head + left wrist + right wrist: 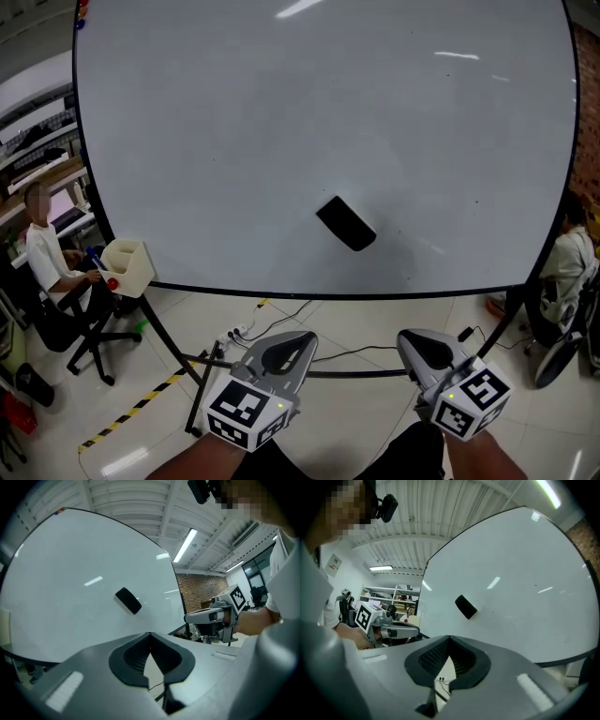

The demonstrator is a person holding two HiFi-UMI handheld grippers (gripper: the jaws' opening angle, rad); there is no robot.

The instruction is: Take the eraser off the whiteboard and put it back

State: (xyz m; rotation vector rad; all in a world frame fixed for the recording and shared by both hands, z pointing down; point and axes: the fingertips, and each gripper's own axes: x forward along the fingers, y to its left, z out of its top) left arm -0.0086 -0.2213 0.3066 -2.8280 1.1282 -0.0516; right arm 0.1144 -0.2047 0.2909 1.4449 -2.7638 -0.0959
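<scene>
Jaws clenched on nothing, the left hand-held gripper [286,349] and right hand-held gripper [427,352] point level, side by side, short of the whiteboard [281,122]. Tiled floor [375,319] crossed by cables [356,354] lies between them and the board's black lower edge. The eraser [346,223] clings to the board's lower middle, above that edge and clear of it, its long axis slanting from upper left to lower right in the head view. White board surface surrounds it on every side. A bin [128,267] sits by the lower left corner.
</scene>
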